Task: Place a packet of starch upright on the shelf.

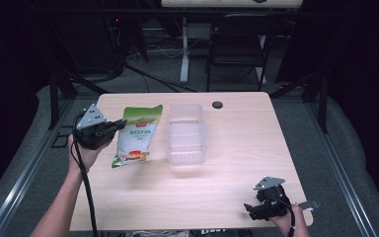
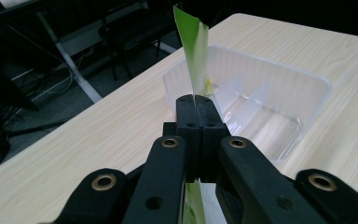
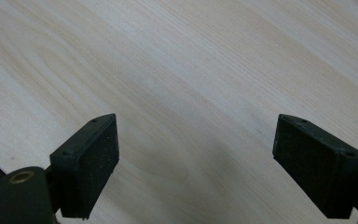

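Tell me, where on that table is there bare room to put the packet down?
Bare wood lies between the clear tray and the right gripper, and along the near edge. The left side is crowded: the left gripper holds the green packet beside the tray.

Beyond the far edge of my pale wooden surface (image 1: 237, 148) stands a dark folding chair (image 1: 237, 47); grey floor (image 1: 168, 74); a white desk leg (image 1: 184, 49); the room is dim.

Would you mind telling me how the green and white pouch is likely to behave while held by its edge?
The pouch is probably floppy: the left gripper pinches only a thin film edge. It may sag or swing, and its glossy film could slip.
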The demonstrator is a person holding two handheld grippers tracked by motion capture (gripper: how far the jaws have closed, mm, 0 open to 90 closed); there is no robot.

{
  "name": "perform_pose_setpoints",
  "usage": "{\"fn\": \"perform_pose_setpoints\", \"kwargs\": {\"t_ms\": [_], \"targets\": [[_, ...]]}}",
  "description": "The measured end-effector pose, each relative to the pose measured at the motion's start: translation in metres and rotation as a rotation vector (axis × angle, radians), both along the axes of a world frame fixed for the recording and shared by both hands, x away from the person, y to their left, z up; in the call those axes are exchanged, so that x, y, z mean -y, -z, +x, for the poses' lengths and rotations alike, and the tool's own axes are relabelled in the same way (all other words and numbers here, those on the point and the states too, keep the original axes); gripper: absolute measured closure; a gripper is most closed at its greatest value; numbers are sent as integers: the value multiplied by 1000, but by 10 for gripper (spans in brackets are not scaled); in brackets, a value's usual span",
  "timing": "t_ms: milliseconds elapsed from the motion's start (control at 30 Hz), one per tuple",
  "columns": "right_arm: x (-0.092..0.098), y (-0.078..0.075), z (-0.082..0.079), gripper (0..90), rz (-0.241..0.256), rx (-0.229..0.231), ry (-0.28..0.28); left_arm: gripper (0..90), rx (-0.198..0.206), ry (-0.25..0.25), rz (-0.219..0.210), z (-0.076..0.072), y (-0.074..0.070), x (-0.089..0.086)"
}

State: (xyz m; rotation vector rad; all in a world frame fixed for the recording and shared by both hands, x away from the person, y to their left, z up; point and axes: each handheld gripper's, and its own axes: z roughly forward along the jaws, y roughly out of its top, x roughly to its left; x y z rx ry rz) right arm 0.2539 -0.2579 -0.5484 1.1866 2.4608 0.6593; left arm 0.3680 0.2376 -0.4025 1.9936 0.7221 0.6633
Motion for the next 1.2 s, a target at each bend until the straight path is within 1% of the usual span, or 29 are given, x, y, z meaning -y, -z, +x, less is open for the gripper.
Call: {"fn": "perform_pose_setpoints", "kwargs": {"t_ms": [67, 200, 333, 367, 433, 467, 500, 533, 633, 800, 833, 900, 933, 1067, 1133, 1200], "targets": [[0, 0, 0, 135, 9, -1, -2, 900, 2, 4, 4, 0, -2, 2], [0, 0, 0, 135, 1, 2, 1, 900, 18, 10, 21, 3, -9, 8], [1, 0, 0, 136, 4, -2, -1, 900, 29, 16, 23, 5, -12, 10], [1, 0, 0, 135, 4, -2, -1, 900, 38, 17, 29, 6, -15, 13], [1, 0, 0, 135, 7, -2, -1, 900, 38, 21, 34, 6, -16, 15], [1, 0, 0, 135, 6, -4, -4, 900, 44, 26, 42, 8, -19, 17], [1, -1, -1, 136, 7, -4, -4, 900, 41, 36, 44, 9, -20, 18], [1, -1, 0, 135, 1, -4, -5, 900, 43, 38, 49, 11, -21, 19], [1, -1, -1, 135, 3, -2, -3, 900, 41, 45, 45, 15, -24, 21], [1, -1, -1, 135, 2, -2, -2, 900, 56, 62, 46, 17, -30, 27], [1, -1, -1, 135, 3, -2, 0, 900, 70, 69, 51, 19, -33, 31], [1, -1, -1, 135, -1, -1, 1, 900, 71, 76, 54, 19, -35, 33], [1, -1, -1, 135, 0, 0, 2, 900, 79, 85, 62, 21, -38, 37], [1, -1, -1, 135, -1, -2, 1, 900, 82, 101, 61, 24, -41, 43], [1, 0, -1, 135, 2, 0, 3, 900, 89, 119, 69, 26, -43, 51], [1, 0, -1, 135, 5, -2, 2, 900, 95, 127, 70, 27, -44, 56]]}}
